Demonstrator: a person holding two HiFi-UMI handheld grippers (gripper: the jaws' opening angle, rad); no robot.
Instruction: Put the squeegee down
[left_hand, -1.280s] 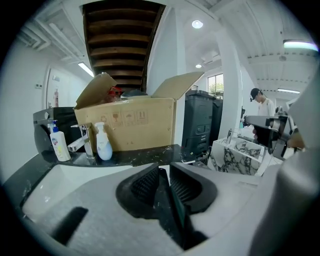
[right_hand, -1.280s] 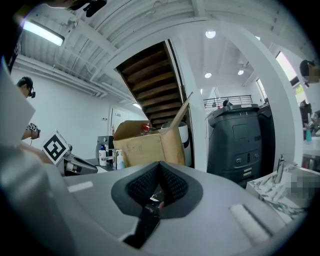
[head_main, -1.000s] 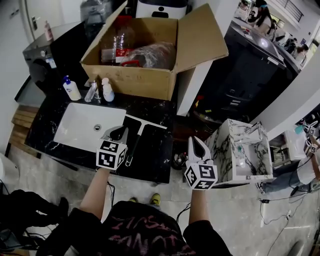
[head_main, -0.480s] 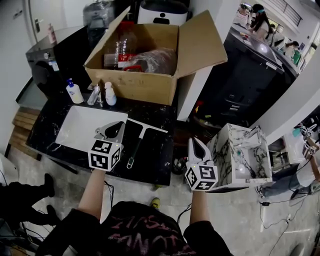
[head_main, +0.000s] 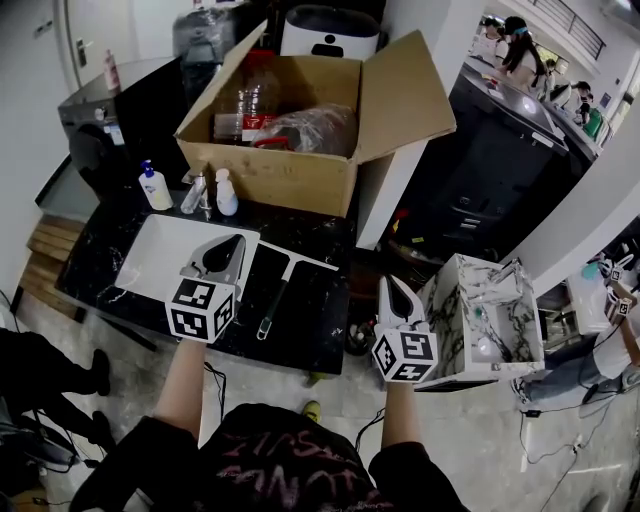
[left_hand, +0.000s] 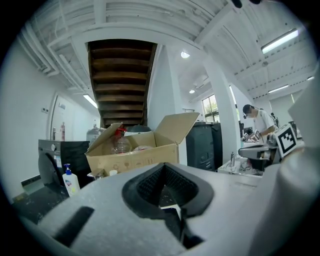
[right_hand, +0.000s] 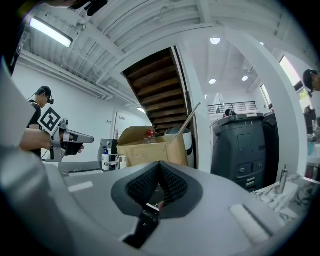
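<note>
progress: squeegee flat on counter, right of sink — looks done | left gripper, right gripper: pressed together, empty | left: nothing

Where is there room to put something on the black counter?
The dark patch right of the squeegee, up to the counter edge, is bare. So is the strip between its blade and the cardboard box. Behind the sink, bottles and the tap crowd together.

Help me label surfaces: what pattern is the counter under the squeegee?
The counter is black with white veins, clearest in head view.
</note>
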